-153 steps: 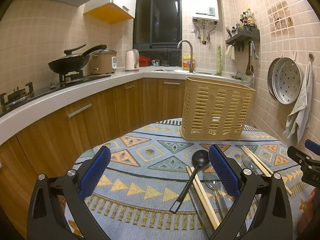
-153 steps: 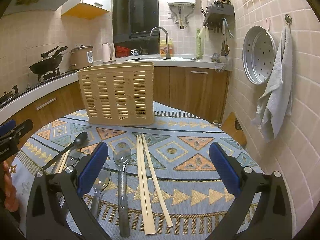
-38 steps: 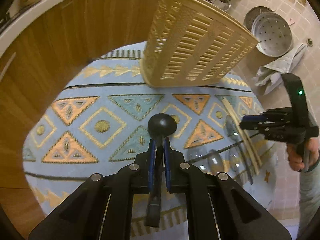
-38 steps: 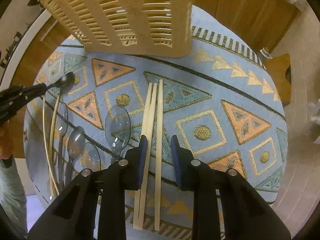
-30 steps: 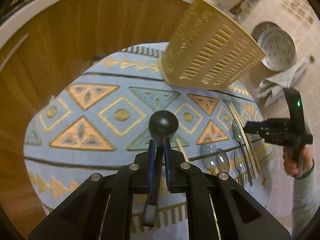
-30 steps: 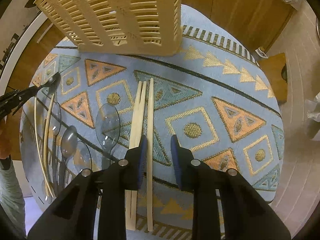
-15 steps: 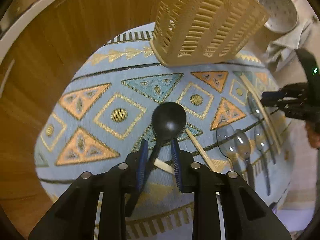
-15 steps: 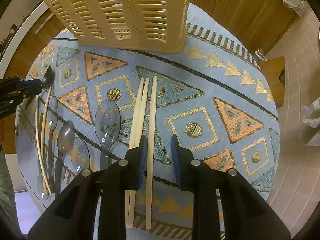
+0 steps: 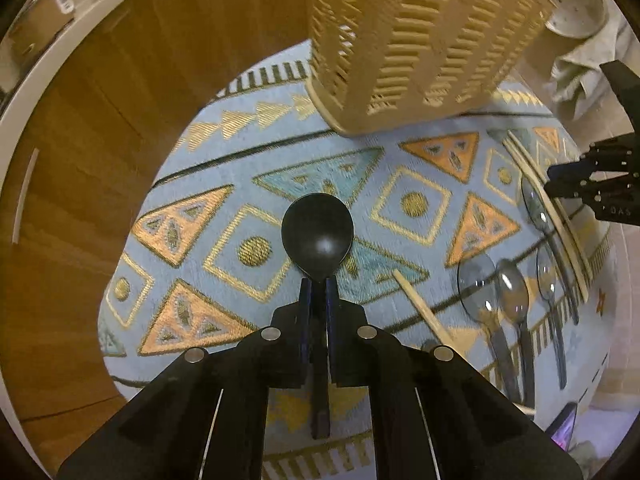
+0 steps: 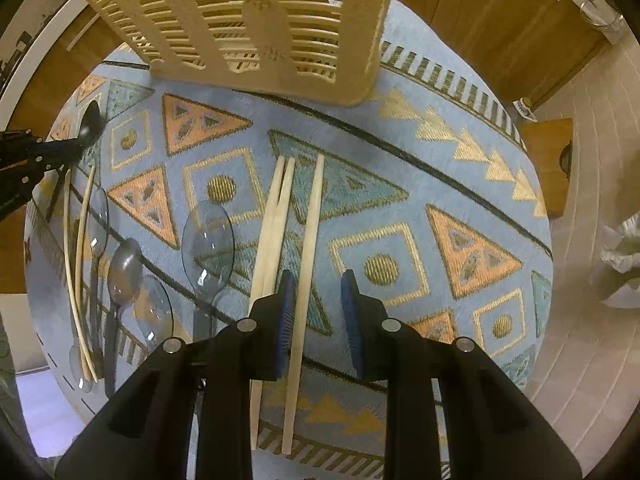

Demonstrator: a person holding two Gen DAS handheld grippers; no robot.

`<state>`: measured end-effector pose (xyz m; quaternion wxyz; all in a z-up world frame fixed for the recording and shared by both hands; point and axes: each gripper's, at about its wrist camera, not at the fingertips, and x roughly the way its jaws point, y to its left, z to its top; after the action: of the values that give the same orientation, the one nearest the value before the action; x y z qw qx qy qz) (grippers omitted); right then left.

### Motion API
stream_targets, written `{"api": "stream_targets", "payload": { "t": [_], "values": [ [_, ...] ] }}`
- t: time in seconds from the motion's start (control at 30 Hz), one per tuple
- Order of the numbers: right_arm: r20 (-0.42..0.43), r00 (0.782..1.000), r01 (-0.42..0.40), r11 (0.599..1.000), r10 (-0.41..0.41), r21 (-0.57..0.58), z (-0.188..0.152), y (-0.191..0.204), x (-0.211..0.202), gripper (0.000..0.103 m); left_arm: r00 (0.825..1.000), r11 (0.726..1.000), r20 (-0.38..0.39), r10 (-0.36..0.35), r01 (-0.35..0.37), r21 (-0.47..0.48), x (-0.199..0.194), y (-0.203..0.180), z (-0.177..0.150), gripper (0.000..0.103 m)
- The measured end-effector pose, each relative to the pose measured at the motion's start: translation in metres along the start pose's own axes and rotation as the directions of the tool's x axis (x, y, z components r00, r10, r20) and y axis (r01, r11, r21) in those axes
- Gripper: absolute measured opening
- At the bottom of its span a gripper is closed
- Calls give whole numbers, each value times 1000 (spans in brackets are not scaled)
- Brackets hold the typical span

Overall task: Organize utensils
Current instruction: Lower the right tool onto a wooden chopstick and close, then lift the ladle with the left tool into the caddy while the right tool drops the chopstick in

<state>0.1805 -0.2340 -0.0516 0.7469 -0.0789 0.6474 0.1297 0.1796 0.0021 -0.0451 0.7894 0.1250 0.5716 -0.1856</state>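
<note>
Black plastic, the ladle (image 9: 317, 233) sits pinched by its neck in the left gripper (image 9: 316, 292), bowl forward and handle trailing back under the jaws, lifted off the cloth (image 9: 416, 204). This looks like the carrying step: the ladle is picked and the basket (image 9: 420, 32), standing upright at the far side of the table, waits ahead of it. The next move, I judge, calls for raising the ladle above the basket rim, tipping it handle-down or bowl-down, and letting go inside; the rim is out of view, so which compartment cannot be told.

Further right lie clear spoons (image 9: 478, 280) and a grey one, side by side with handles toward the near edge, and beyond them chopsticks (image 10: 308, 240) on the cloth. The right gripper (image 10: 316, 292) hangs over these with jaws parted, one stick lying between the pads (image 10: 286, 300) but not squeezed, so it grasps nothing yet. Closing there would take a single stick, its neighbours lying just outside the left pad
</note>
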Motion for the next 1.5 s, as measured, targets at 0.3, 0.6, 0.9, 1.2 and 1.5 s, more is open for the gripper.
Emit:
{"api": "stream_targets", "payload": {
  "t": [0.3,0.6,0.9,1.2,1.5],
  "values": [
    [34,996,82,994,-80,-72,0,13,-5,4,986,998,166,-17,26,-51,-45,0,-2,5],
    [392,909,-112,989,141,-95,-44,18,-105,4,876,997,479,-48,74,-36,-143,-34,-4,5],
    [740,663,-121,992,109,-38,-31,26,-212,4,718,997,696,-20,66,-39,-197,-75,44,5],
    [919,391,-144,983,-48,112,15,9,-232,4,527,970,839,135,101,-220,-184,-52,84,5],
    [912,352,-92,962,-211,258,54,-19,-204,4,552,952,821,147,146,-269,-135,-24,103,5]
  ]
}}
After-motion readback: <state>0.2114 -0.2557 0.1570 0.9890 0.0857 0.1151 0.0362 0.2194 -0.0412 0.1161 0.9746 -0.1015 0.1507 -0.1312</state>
